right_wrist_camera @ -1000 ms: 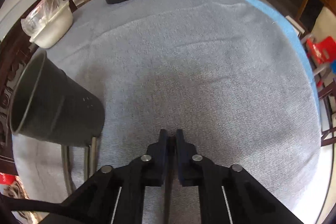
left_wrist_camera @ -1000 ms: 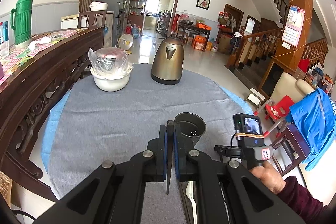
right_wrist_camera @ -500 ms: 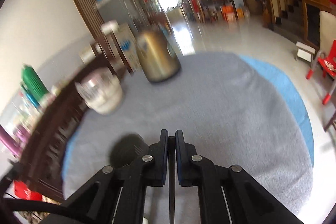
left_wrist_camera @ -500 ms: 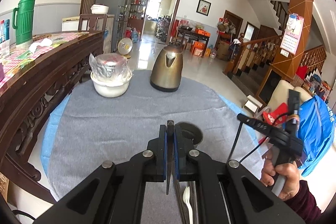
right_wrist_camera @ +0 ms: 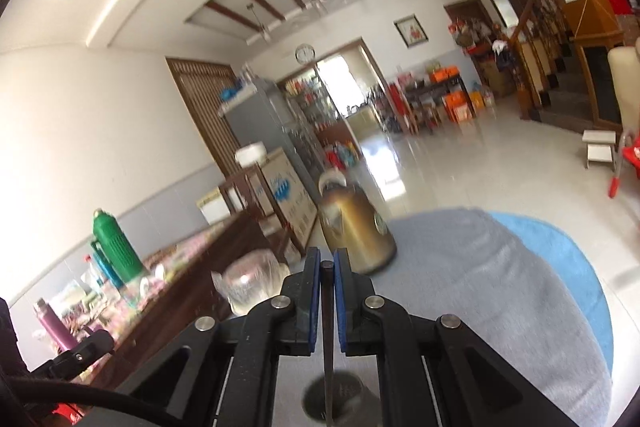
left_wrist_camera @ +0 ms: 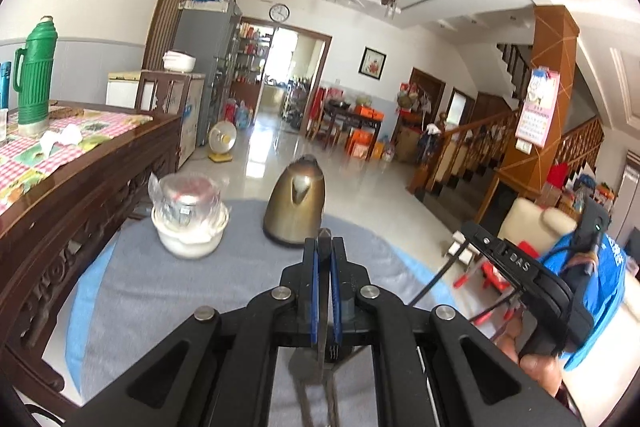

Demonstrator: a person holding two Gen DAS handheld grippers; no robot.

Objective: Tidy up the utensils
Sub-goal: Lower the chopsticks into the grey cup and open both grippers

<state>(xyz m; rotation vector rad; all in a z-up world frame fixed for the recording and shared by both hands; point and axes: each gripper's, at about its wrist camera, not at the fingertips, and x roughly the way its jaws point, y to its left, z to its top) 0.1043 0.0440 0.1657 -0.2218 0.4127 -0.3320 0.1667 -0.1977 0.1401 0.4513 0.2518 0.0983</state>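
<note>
On right gripper [left_wrist_camera: 516, 263] body: "DAS"; both it and left gripper [left_wrist_camera: 325, 247] clamp thin utensils.

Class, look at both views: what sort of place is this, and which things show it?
Probably a home's open living-dining hall: a kettle on a clothed table, a staircase, and a wall clock.

Both jaws closed: left hand-held gripper [left_wrist_camera: 325, 259] pointing slightly down; right hand-held gripper [right_wrist_camera: 327, 269] tilted, person's hand [left_wrist_camera: 536, 363] gripping it.
</note>
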